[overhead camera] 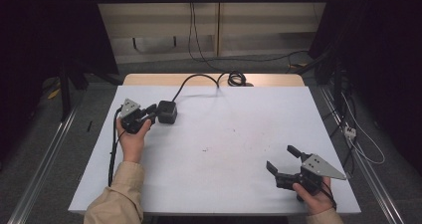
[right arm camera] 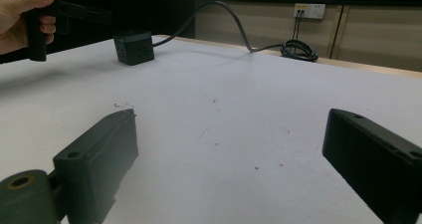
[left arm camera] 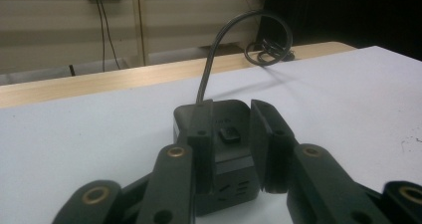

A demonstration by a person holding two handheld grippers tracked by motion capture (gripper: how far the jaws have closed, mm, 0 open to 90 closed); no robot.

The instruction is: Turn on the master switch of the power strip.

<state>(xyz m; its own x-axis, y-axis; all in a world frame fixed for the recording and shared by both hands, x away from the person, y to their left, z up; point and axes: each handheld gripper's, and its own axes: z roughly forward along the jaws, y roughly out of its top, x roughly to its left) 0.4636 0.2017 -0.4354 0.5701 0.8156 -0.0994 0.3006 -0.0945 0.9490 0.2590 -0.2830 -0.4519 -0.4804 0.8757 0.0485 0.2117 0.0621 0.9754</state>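
A black cube-shaped power socket [overhead camera: 167,111] with a thick black cable sits at the table's far left. My left gripper [overhead camera: 151,113], held in a hand, reaches it from the left. In the left gripper view the cube [left arm camera: 226,134] stands between the two jaws. One jaw lies close against its side and a thin gap shows at the other. My right gripper [overhead camera: 282,158] rests near the front right edge, jaws wide open over bare white tabletop [right arm camera: 229,134] with nothing between them. The right gripper view also shows the cube [right arm camera: 133,47] far off.
The cube's cable runs back to a coil [overhead camera: 236,77] on the wooden strip at the table's far edge. The white table [overhead camera: 224,149] has small dark specks mid-surface. Wall sockets [right arm camera: 309,10] and dark curtains lie beyond.
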